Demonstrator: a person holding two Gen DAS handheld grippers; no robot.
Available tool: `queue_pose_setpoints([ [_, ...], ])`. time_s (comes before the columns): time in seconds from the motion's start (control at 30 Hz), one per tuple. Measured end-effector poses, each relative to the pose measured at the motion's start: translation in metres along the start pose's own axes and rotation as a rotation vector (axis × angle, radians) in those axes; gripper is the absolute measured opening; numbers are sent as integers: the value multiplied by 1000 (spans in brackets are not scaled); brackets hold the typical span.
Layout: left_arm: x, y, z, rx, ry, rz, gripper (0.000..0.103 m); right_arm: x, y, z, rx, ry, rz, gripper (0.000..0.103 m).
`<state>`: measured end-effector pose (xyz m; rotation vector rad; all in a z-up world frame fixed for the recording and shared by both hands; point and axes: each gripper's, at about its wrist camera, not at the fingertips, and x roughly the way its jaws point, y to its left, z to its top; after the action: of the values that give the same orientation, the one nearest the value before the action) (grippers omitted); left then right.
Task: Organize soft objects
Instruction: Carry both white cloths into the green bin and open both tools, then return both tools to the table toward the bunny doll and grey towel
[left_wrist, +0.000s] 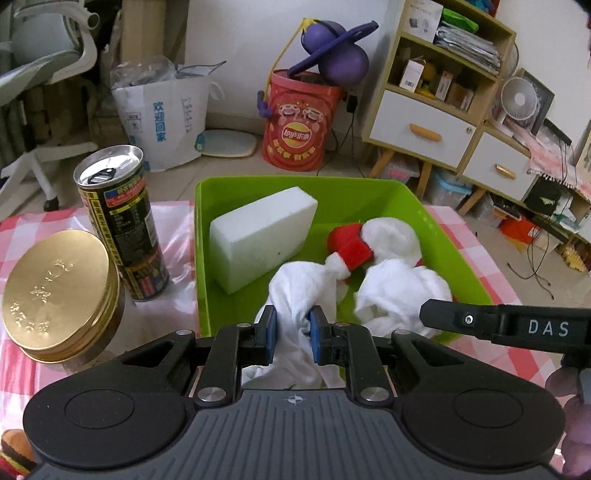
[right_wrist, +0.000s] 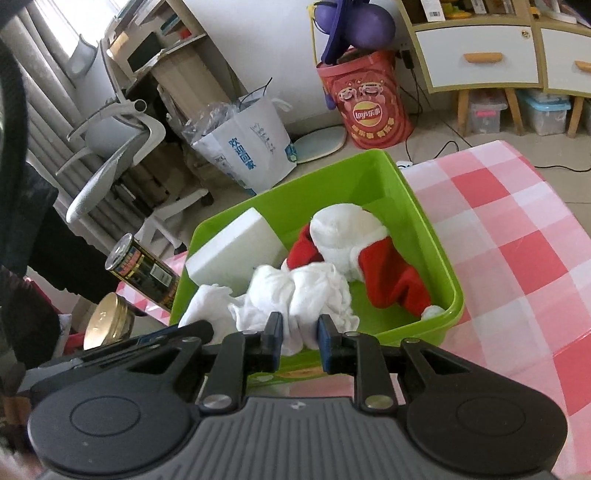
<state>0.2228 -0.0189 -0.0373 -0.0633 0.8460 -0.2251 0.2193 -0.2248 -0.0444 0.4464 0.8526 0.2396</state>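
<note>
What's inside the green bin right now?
In the green bin: a white foam block, a red-and-white Santa hat, and the white cloth both grippers hold over its near edge. Anything beneath the cloth is hidden.

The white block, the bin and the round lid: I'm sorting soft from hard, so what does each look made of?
White block: likely foam or sponge, matte with a faintly pitted face and blunt corners.
Bin: moulded plastic, smooth green with a slight sheen and rolled rim.
Round lid: probably metal, brushed gold with embossed characters and a ridged edge.
</note>
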Motion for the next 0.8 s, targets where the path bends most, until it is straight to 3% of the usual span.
queue_pose_setpoints([
  [0.07, -1, 0, -1, 7, -5, -3, 20, 0, 0, 0, 4, 3, 3, 0],
  [0.13, -2, -1, -1, 6, -6, 3, 31, -2, 0, 1, 16, 5, 11, 2],
  [0.27, -7, -2, -3, 13, 2, 9, 33, -8, 0, 3, 43, -2, 5, 9],
  [0.47, -27, -2, -5, 14, -3, 6, 47, -29, -2, 3, 59, -23, -22, 19],
  [0.6, -45, 3, -9, -6, -6, 16, 62, -49, -5, 1, 78, -43, -39, 28],
  [0.8, -75, 10, -18, -19, -28, 30, 78, -79, -9, -6, 87, -67, -57, 34],
])
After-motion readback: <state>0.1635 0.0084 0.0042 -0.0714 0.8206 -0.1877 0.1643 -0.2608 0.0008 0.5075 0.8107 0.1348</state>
